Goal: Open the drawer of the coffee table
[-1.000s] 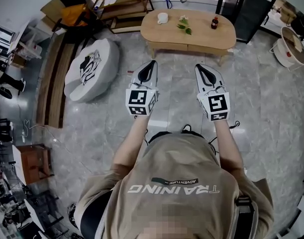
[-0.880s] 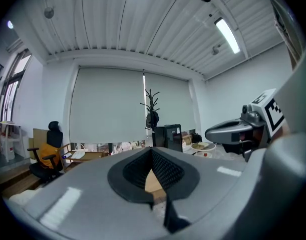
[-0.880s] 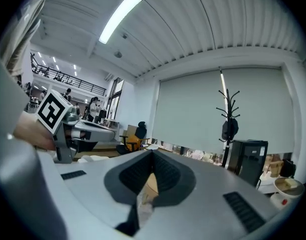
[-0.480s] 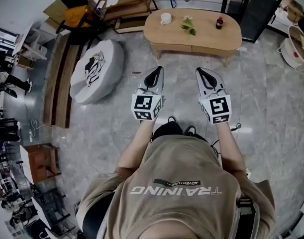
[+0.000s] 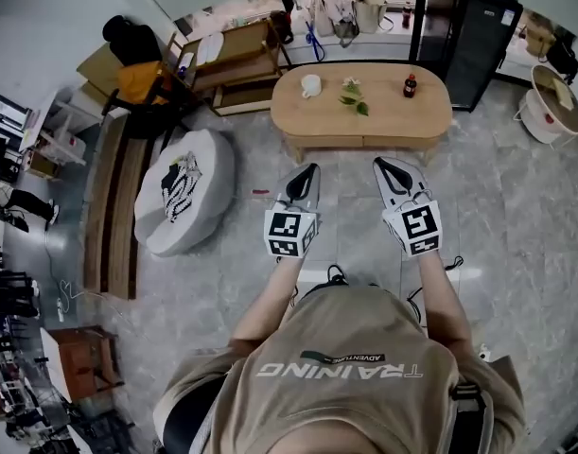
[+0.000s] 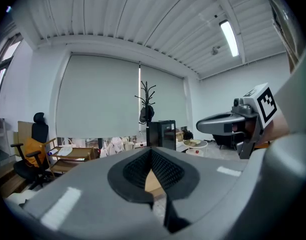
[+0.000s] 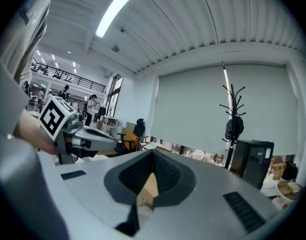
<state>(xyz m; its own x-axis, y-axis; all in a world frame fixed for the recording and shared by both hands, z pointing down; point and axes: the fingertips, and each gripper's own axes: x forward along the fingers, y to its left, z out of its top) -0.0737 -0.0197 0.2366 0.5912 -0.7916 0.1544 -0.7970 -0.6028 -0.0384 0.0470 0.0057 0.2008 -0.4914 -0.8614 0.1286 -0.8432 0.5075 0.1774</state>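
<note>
The oval wooden coffee table [image 5: 388,113] stands ahead at the top centre of the head view, its drawer front [image 5: 362,143] facing me. On it are a white cup [image 5: 310,86], a green sprig [image 5: 353,98] and a small dark bottle [image 5: 410,86]. My left gripper [image 5: 309,172] and right gripper [image 5: 387,166] are held side by side over the floor, a short way before the table's front edge, and touch nothing. Both are shut and empty. In the left gripper view the pads [image 6: 163,170] meet; the right gripper view shows the same, with table wood [image 7: 150,186] behind.
A white round pouf [image 5: 184,189] and a long wooden bench [image 5: 109,201] lie to the left. A wooden shelf trolley [image 5: 227,55] and an office chair [image 5: 142,78] stand at the back left. A black cabinet [image 5: 468,36] and a round basket [image 5: 553,93] are at the back right.
Both grippers have gone forward together with the person, toward the coffee table. The table sits lower and nearer in the head view. The jaws have stayed shut.
</note>
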